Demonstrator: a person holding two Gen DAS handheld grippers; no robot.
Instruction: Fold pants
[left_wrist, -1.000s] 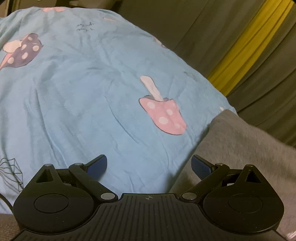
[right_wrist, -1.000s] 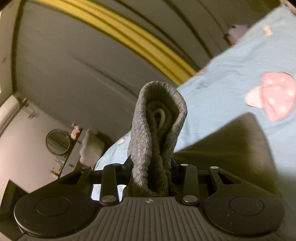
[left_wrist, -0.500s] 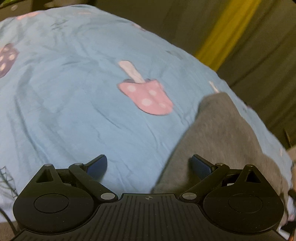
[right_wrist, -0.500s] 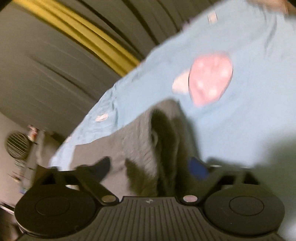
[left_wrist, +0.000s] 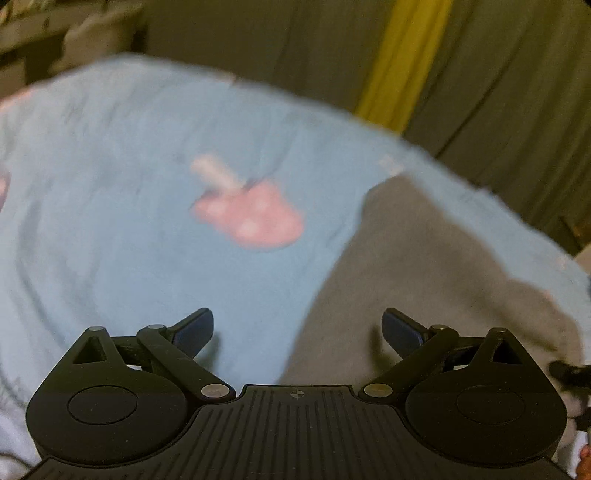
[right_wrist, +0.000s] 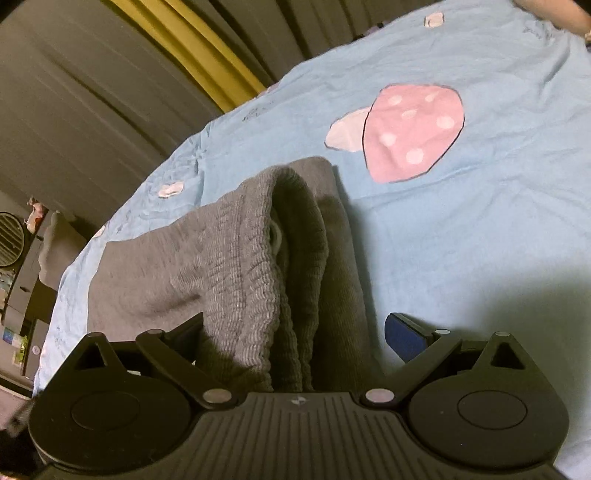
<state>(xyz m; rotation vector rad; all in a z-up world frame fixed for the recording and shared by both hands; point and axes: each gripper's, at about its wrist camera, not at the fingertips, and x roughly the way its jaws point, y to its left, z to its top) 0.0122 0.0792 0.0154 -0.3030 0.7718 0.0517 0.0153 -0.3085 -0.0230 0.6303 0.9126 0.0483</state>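
Note:
The grey pants lie folded on the light blue bedsheet, ribbed waistband bunched on top. My right gripper is open, its jaws standing wide on either side of the waistband, which rests loose between them. In the left wrist view, which is blurred, the pants lie at the right on the sheet. My left gripper is open and empty, over the pants' left edge.
A pink mushroom print marks the sheet beyond the pants. Grey curtains with a yellow stripe hang behind the bed. A round mirror or fan and shelf clutter stand at the far left past the bed's edge.
My right gripper was shut on the raised waistband; it has lowered it onto the folded pants and opened. My left gripper has swung right and back, still open.

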